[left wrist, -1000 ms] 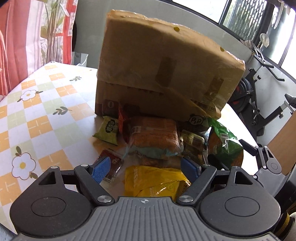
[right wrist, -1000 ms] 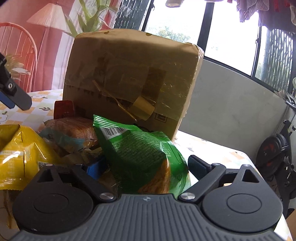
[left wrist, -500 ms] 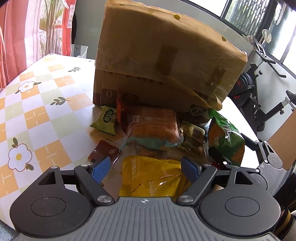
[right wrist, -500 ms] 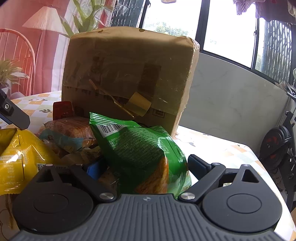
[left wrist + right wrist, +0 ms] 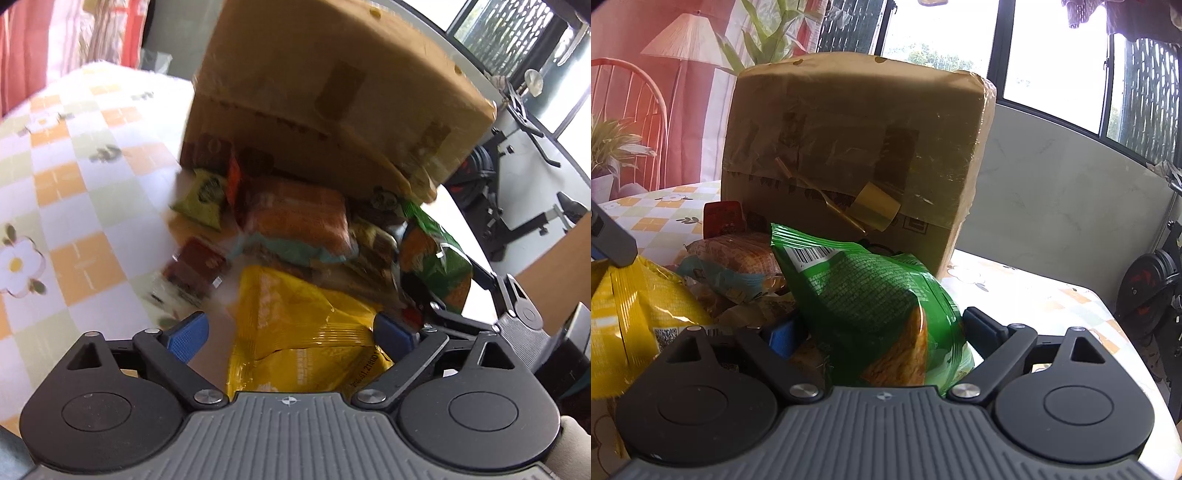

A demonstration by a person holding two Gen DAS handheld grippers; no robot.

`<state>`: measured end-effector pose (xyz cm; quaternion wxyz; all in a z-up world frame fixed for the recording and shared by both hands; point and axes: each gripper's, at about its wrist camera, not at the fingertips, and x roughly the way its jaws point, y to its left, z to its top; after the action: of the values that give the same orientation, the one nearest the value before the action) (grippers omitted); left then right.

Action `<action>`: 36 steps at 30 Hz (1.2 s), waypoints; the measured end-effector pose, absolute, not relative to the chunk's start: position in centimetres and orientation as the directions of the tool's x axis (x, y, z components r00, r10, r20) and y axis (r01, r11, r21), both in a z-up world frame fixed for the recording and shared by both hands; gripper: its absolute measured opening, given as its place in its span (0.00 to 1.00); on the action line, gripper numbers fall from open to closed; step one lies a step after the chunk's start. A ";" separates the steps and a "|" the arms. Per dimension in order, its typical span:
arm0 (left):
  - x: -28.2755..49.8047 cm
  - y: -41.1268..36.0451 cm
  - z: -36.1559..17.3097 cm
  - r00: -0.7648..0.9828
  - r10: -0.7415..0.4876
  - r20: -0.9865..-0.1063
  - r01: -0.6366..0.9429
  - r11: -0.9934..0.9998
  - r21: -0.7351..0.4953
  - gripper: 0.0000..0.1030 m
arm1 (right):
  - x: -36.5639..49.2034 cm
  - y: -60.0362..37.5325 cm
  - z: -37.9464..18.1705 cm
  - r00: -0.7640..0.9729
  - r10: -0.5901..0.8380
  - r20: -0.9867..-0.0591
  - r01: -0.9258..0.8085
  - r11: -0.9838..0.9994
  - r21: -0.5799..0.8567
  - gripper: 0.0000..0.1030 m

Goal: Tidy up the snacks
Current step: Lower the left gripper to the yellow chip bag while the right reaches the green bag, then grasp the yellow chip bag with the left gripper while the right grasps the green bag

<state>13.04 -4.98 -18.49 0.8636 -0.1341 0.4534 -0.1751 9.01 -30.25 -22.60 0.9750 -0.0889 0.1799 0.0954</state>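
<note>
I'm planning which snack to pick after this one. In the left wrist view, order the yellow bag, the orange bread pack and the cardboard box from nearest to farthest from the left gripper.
1. Yellow bag: between the fingers of the left gripper.
2. Orange bread pack: just beyond it, centre of the pile.
3. Cardboard box: farthest, standing behind all the snacks.

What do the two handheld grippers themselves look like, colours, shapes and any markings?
Both match. The left gripper has a ribbed grey body bearing a small round crosshair mark, two black rounded housings with circular recesses, black linkage arms with silver pivot pins, and blue textured finger pads. The right gripper has the same design, with one blue pad showing. No cables visible.
</note>
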 end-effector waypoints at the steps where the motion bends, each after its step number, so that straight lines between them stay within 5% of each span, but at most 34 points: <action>1: 13.1 -5.0 -18.6 0.519 -0.433 -0.737 0.182 0.899 -0.399 0.95 | 9.0 -30.2 -22.6 0.917 0.154 -0.368 -0.218 0.966 -0.140 0.89; 12: 13.3 -4.3 -20.2 0.478 -0.503 -0.720 0.149 0.855 -0.498 0.96 | 9.0 -30.2 -22.6 0.917 0.153 -0.367 -0.218 0.966 -0.141 0.89; 19: 13.0 -3.9 -19.8 0.496 -0.548 -0.673 0.182 0.824 -0.536 0.69 | 9.0 -30.2 -22.6 0.918 0.154 -0.367 -0.218 0.966 -0.141 0.89; 29: 12.5 -3.2 -15.9 0.656 -0.368 -0.659 0.183 0.924 -0.335 0.67 | 9.0 -30.2 -22.6 0.917 0.156 -0.368 -0.220 0.965 -0.140 0.89; 36: 12.3 -3.5 -14.3 0.693 -0.371 -0.618 0.232 0.927 -0.295 0.67 | 9.0 -30.1 -22.7 0.916 0.146 -0.373 -0.214 0.966 -0.147 0.88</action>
<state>12.29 -3.54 -14.28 0.9149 -0.0973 0.3555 -0.1649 8.99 -30.09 -22.65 0.9744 -0.0928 0.1824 0.0925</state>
